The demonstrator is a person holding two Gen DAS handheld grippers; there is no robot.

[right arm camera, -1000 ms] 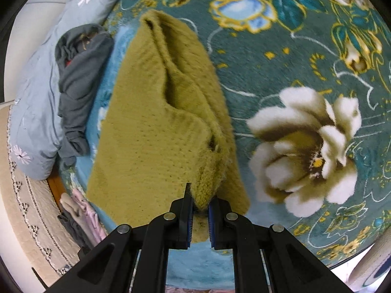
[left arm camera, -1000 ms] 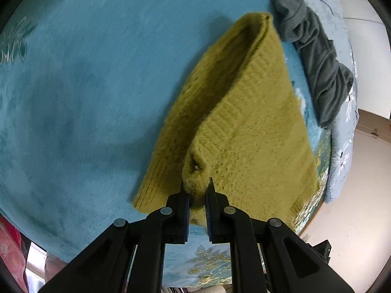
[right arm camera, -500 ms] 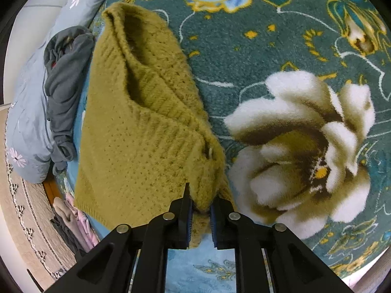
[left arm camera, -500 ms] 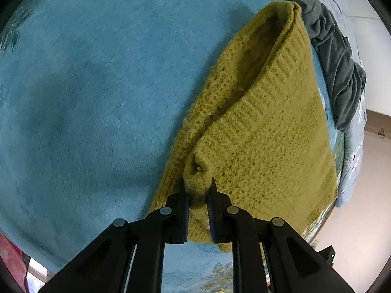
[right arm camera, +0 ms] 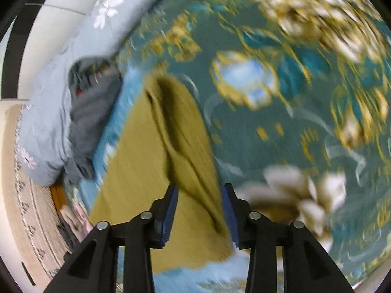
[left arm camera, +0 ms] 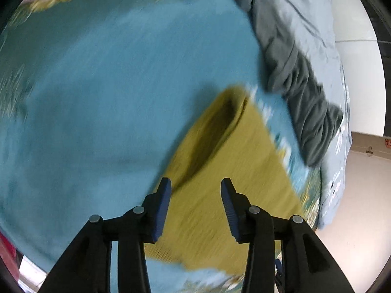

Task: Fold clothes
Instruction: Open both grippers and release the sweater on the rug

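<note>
A: Left hand-held gripper (left arm camera: 195, 183)?
B: Fingers spread wide, gripping nothing. Black frame, ribbed blue pads (left arm camera: 162, 207).
A: Right hand-held gripper (right arm camera: 200, 189)?
B: Also spread wide; a loose ridge of the sweater (right arm camera: 146, 171) lies between the pads, unclamped.
A: The sweater?
B: Mustard knit, folded into a rough rectangle with one long crease, lying on the bed. Motion blur hides the stitch.
A: Beyond it?
B: Plush teal blanket (right arm camera: 281, 127) with flower print; crumpled grey garment (left arm camera: 298, 85) on a pale blue quilt (left arm camera: 312, 19).
</note>
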